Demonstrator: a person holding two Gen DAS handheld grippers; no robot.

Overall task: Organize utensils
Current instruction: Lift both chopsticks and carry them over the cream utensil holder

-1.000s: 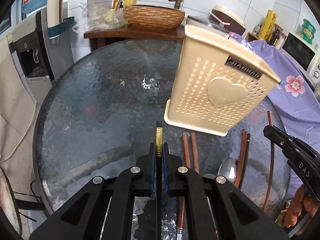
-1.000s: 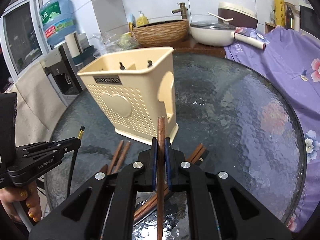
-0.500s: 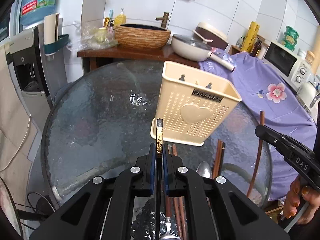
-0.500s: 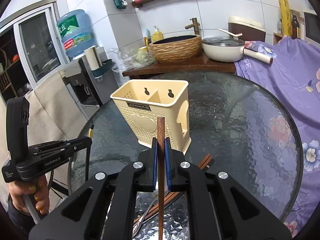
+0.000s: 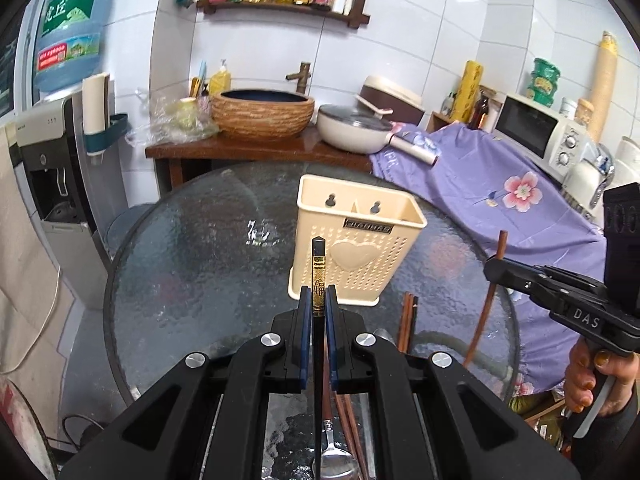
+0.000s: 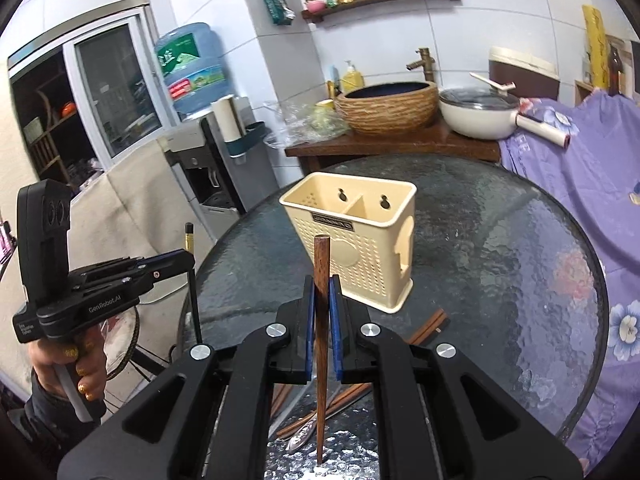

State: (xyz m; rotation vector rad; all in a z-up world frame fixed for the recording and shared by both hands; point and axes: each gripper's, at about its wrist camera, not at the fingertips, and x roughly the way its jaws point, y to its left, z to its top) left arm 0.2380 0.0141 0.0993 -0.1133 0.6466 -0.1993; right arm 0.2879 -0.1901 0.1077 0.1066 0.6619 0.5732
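Everything is placed relative to the cream utensil caddy (image 5: 357,240), which stands upright on the round glass table (image 5: 192,264). On its near left, the left gripper (image 5: 319,308) has its jaws pinched on a black chopstick (image 5: 318,276) with a gold band, held raised and upright. On its near right, the right gripper (image 6: 321,300) clamps a brown wooden chopstick (image 6: 320,272) the same way. More chopsticks (image 5: 409,320) and a spoon (image 5: 334,460) lie on the glass just in front of the caddy. To do it well, I'd carry each stick above the rim, line it up over one compartment, lower it, then release.
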